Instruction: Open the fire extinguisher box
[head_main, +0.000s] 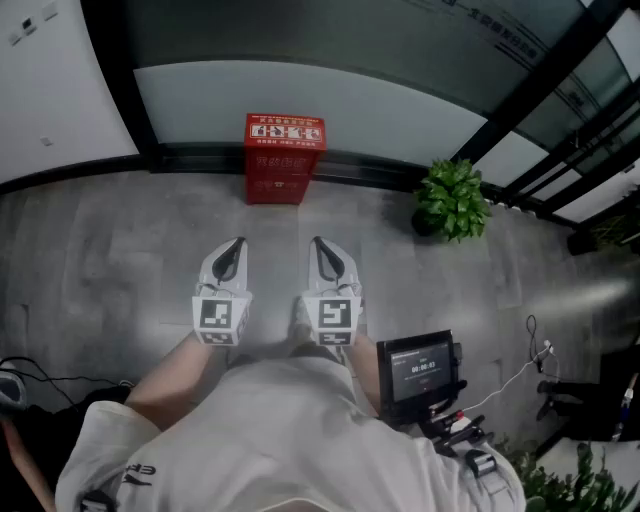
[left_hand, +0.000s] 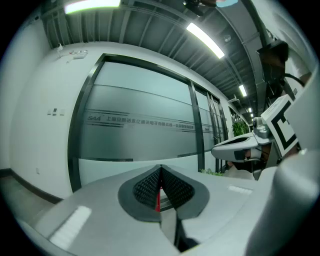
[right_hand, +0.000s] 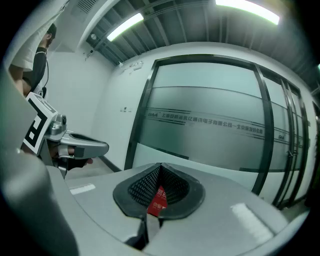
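Both sets of jaws are pinched all the way together with nothing in them. The white left gripper (left_hand: 160, 168) has its black ribbed pads (left_hand: 145, 187) meeting at the tip, and the white right gripper (right_hand: 160, 165) is the same story. Through the little notch behind each pair of pads you get a sliver of the red rectangular fire extinguisher box (head_main: 285, 158) (so it's dead ahead of both, nowhere near a grab). From the head view the two grippers sit side by side, close together, pointing forward over the grey concrete-look floor (head_main: 110, 260), with their black-and-white marker cubes (head_main: 221, 317) at the back. The box stands well apart from the tips, straight out front and roughly between them, backed against the base of the frosted glass wall (head_main: 330, 100), and it looks closed from here. A green leafy potted plant (head_main: 453, 198) sits off to the right of the box, by the same wall.
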